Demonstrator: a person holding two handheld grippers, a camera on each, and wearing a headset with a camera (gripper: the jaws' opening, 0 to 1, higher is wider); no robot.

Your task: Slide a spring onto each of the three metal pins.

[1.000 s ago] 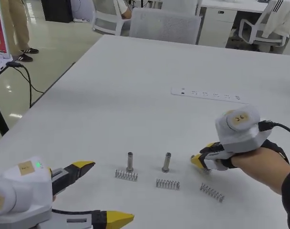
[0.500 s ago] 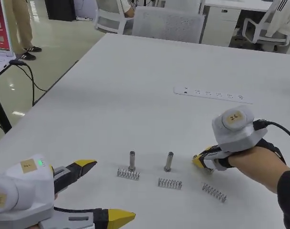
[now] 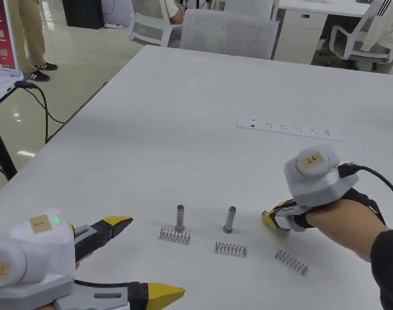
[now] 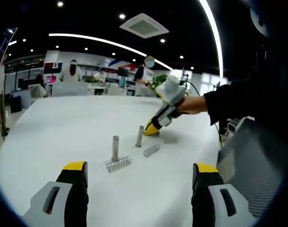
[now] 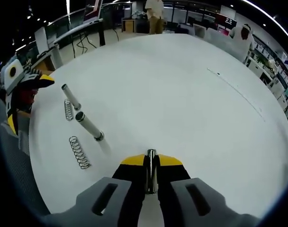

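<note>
White table [image 3: 203, 110] holds three springs [image 3: 231, 248], two standing pins [image 3: 180, 217]; your right tongs [image 5: 150, 161] clamp the third pin [image 5: 150, 174], left tongs [image 3: 154, 258] gape.

Plain white surface [image 3: 183, 116]: two pins [image 3: 180, 217] standing upright, three springs [image 3: 231, 248] lying just in front, power strip [image 3: 289, 129] well behind.

Place: open-plan office.
Furniture: large white table [image 3: 183, 110], grey office chairs [image 3: 225, 32].
Fittings: power strip [image 3: 289, 129] on the table, ceiling air vent [image 4: 144, 25], curved strip lights [image 4: 87, 39].
People [image 4: 72, 73]: several standing in the background.
</note>
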